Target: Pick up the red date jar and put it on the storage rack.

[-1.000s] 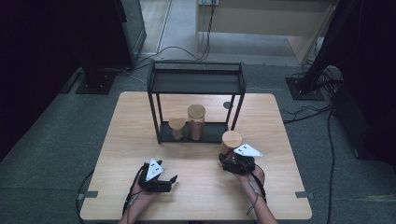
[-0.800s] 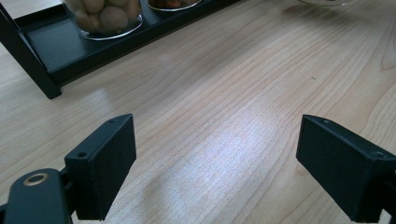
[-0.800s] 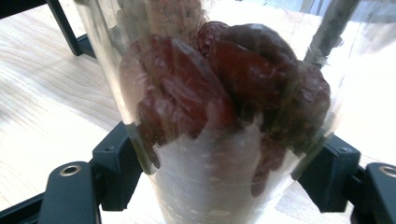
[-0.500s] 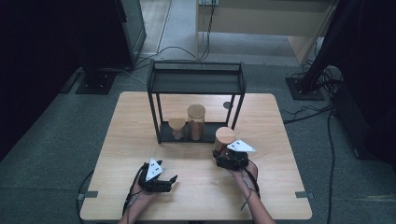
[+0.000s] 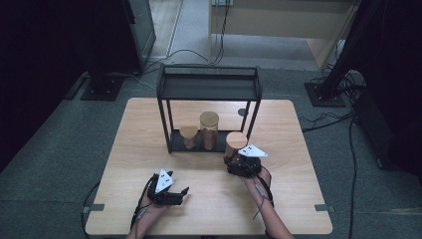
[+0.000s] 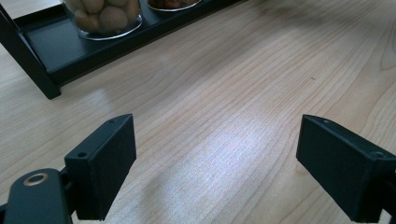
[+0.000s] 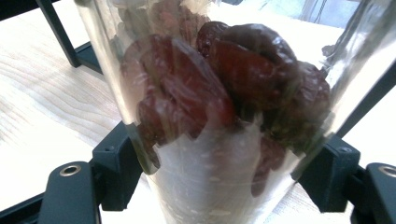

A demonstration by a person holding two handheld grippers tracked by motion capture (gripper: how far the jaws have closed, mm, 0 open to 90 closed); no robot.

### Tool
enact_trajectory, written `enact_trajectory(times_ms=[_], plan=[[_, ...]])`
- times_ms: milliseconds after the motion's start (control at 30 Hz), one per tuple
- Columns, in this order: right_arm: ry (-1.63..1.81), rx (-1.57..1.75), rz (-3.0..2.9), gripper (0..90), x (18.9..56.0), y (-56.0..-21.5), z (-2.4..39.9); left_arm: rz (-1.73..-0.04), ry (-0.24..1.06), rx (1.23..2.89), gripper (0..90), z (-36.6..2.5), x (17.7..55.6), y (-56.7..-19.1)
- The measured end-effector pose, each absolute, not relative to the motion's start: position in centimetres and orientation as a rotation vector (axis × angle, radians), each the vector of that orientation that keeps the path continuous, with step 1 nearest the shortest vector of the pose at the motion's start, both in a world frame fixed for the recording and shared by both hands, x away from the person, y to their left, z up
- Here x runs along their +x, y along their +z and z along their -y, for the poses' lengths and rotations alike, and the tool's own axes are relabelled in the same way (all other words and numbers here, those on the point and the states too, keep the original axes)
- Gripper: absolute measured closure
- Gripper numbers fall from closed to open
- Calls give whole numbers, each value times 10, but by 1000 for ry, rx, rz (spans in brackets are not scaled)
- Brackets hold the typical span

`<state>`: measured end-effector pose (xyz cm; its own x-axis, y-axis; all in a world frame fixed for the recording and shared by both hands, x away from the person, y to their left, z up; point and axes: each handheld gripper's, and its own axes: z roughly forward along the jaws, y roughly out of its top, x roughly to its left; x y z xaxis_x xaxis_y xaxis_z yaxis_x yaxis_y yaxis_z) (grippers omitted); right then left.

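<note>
Jar [image 5: 235, 141] stands upright, long axis vertical, in right hand-held gripper [image 5: 234, 160]

On the wooden table [image 5: 149, 124] we see a black metal rack [image 5: 209, 89], and on its bottom shelf two glass jars with wooden lids stand side by side. The short jar [image 5: 188, 136] on the left holds pale round things, and the taller jar [image 5: 209, 130] is just beside it. Behind the table, black cables [image 5: 189, 52] lie on the grey floor [image 5: 59, 129].
</note>
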<state>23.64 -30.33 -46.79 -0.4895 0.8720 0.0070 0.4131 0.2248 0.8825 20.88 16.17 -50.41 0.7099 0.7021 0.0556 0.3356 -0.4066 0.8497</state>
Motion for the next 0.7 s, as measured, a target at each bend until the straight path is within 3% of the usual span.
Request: enact_trajectory(times_ms=[700], plan=[[1194, 1182, -2000, 248, 250, -463, 296, -788, 514, 2020, 119, -162, 209, -504]])
